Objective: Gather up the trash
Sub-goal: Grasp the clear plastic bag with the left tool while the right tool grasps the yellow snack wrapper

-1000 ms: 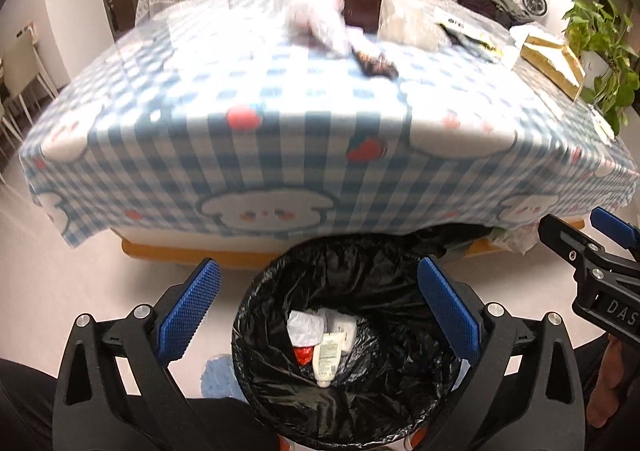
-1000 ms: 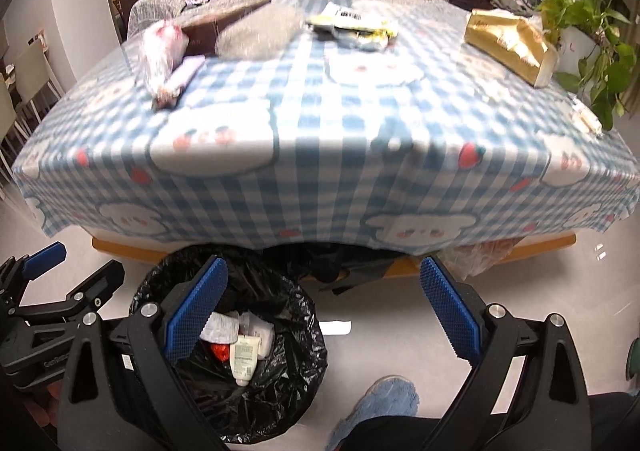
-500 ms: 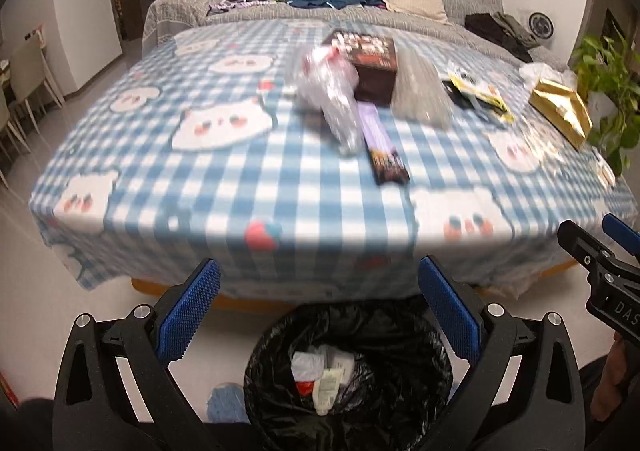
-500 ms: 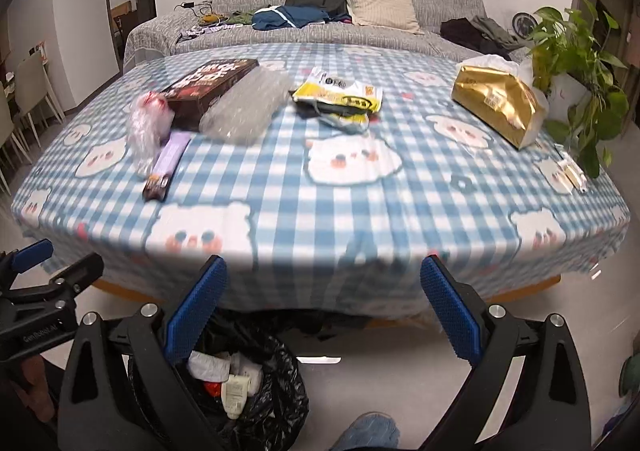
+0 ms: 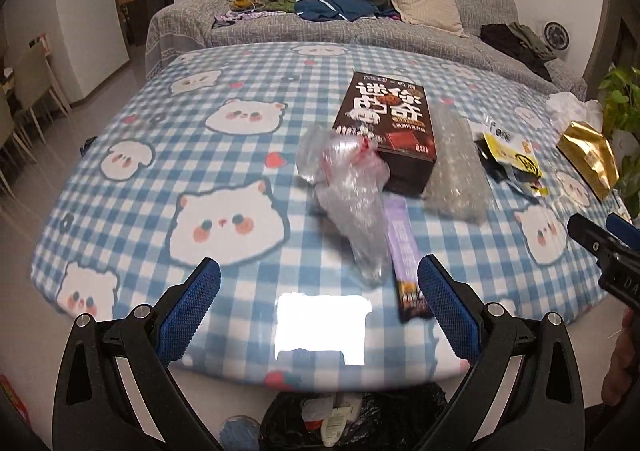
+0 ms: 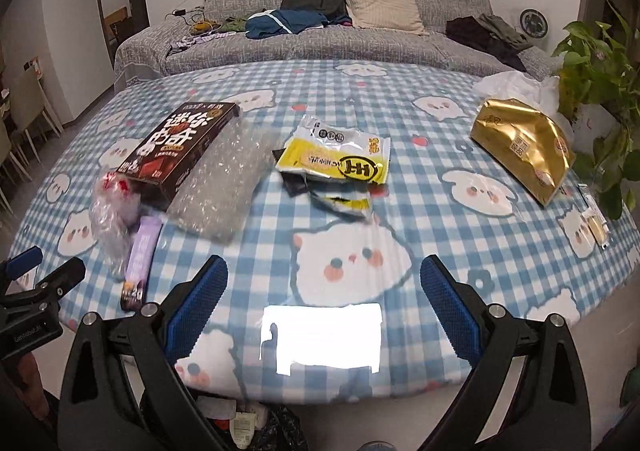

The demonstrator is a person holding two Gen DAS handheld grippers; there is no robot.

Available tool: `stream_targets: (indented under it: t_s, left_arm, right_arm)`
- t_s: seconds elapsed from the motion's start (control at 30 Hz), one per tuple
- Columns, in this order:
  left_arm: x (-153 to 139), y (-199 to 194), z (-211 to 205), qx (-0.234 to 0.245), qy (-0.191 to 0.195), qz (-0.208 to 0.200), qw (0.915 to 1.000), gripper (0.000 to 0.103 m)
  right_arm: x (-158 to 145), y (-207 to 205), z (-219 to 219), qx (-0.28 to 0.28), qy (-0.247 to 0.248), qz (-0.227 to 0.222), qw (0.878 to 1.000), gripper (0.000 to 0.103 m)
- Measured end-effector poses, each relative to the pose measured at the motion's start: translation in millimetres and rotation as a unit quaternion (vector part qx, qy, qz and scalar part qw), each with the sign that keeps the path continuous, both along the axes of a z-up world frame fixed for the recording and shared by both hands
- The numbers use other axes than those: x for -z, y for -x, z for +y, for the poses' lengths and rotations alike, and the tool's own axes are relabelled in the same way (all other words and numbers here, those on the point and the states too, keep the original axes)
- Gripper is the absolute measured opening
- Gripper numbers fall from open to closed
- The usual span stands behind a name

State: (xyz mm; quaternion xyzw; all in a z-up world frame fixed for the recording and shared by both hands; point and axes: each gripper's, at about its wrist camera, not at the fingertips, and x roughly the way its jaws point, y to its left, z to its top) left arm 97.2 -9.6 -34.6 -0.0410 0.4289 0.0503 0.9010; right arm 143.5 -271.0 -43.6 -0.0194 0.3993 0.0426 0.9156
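Trash lies on a blue checked tablecloth. A crumpled clear plastic bag, a purple stick wrapper, a dark brown box and a bubble-wrap bag lie ahead of my left gripper, which is open and empty over the table's near edge. My right gripper is open and empty. Ahead of it lie yellow snack wrappers and a gold bag. A black-lined bin with trash stands below the table edge.
A grey sofa with a backpack, clothes and a cushion stands behind the table. A potted plant is at the far right. Small sachets lie near the table's right edge. Chairs stand at the left.
Both grippers have risen from bin level to above the table's near edge and moved forward. The bin has dropped to the bottom of both views. Both grippers stay open.
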Motion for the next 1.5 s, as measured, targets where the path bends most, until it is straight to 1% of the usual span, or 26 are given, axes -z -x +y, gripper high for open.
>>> stream_targets:
  t_s: [0.13,0.3,0.53,0.6,0.7,0.87,0.93,0.97,1.0,1.03,1.13,1.2,1.23,1.3,1.33,1.4,1.43,1.5]
  left_arm:
    - [-1,-24,2,0.002,-0.007,0.001,1.0,0.097]
    - [2,-51,0,0.008,-0.013,0.007,0.9999,0.097]
    - [14,-80,2,0.009,-0.013,0.029,0.9995,0.095]
    - [18,-87,3,0.01,-0.01,0.036,0.9993,0.092]
    - [24,-93,1,0.016,-0.004,0.046,0.9988,0.09]
    - [36,-100,4,0.019,0.004,0.063,0.9978,0.069]
    - [39,-102,5,0.021,0.009,0.067,0.9975,0.066]
    - [40,-101,5,0.022,0.011,0.068,0.9974,0.062]
    - [40,-102,5,0.024,0.012,0.068,0.9973,0.056]
    - [41,-102,4,0.026,0.012,0.069,0.9972,0.054]
    - [41,-101,5,0.024,0.015,0.067,0.9973,0.053]
    - [41,-100,6,0.023,0.017,0.067,0.9974,0.052]
    - [42,-100,7,0.023,0.018,0.066,0.9974,0.052]
    - [42,-100,7,0.023,0.019,0.066,0.9973,0.051]
    - [42,-100,8,0.023,0.02,0.067,0.9973,0.051]
    - [41,-100,8,0.022,0.02,0.066,0.9973,0.051]
    - [41,-100,7,0.022,0.02,0.066,0.9974,0.051]
    - [41,-99,8,0.021,0.02,0.065,0.9974,0.051]
  right_arm:
    - [-1,-33,-3,0.009,-0.007,0.008,1.0,0.093]
    - [6,-71,-2,0.017,-0.02,0.027,0.999,0.093]
    - [17,-122,2,0.029,-0.034,0.049,0.998,0.093]
    - [22,-134,1,0.031,-0.042,0.059,0.997,0.093]
    - [29,-152,4,0.035,-0.043,0.069,0.996,0.093]
    - [39,-172,5,0.047,-0.042,0.079,0.995,0.093]
    - [45,-177,4,0.054,-0.042,0.085,0.994,0.092]
    - [47,-179,3,0.056,-0.041,0.088,0.994,0.089]
    - [49,-180,3,0.059,-0.039,0.09,0.993,0.088]
    - [50,-181,2,0.06,-0.037,0.09,0.993,0.086]
    - [49,-180,-1,0.065,-0.04,0.09,0.993,0.076]
    - [49,-180,-1,0.061,-0.04,0.094,0.993,0.064]
    - [49,-179,-1,0.06,-0.038,0.095,0.993,0.062]
    - [49,-178,-1,0.058,-0.033,0.096,0.993,0.051]
    - [48,-178,-1,0.055,-0.036,0.097,0.993,0.048]
    - [47,-177,-1,0.048,-0.041,0.101,0.993,0.032]
    - [47,-176,-1,0.045,-0.042,0.104,0.993,0.028]
    - [48,-176,0,0.038,-0.047,0.108,0.992,0.016]
